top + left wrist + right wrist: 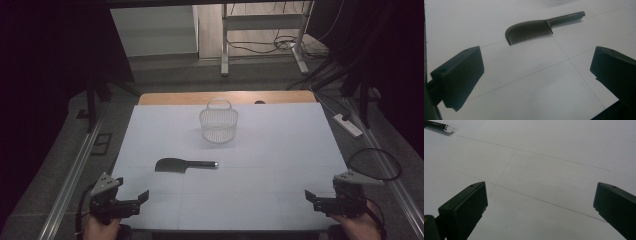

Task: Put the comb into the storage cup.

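Note:
A dark comb (183, 164) lies flat on the white table (280, 150), its handle toward the right; it is also in the left gripper view (534, 28), teeth toward the camera. Its handle's silver tip (447, 128) shows at the top left of the right gripper view. Behind it stands a white mesh basket (218, 123) with a handle. My left gripper (134, 200) rests at the table's near left corner, jaws wide apart and empty. At the near right corner my right gripper (315, 200) is likewise open with nothing between the jaws.
A wooden strip (227, 97) runs along the table's far edge. Metal rails (75, 170) flank both sides. A power strip (348, 125) and loose cables lie on the floor at the right, and a white desk frame (260, 30) stands beyond.

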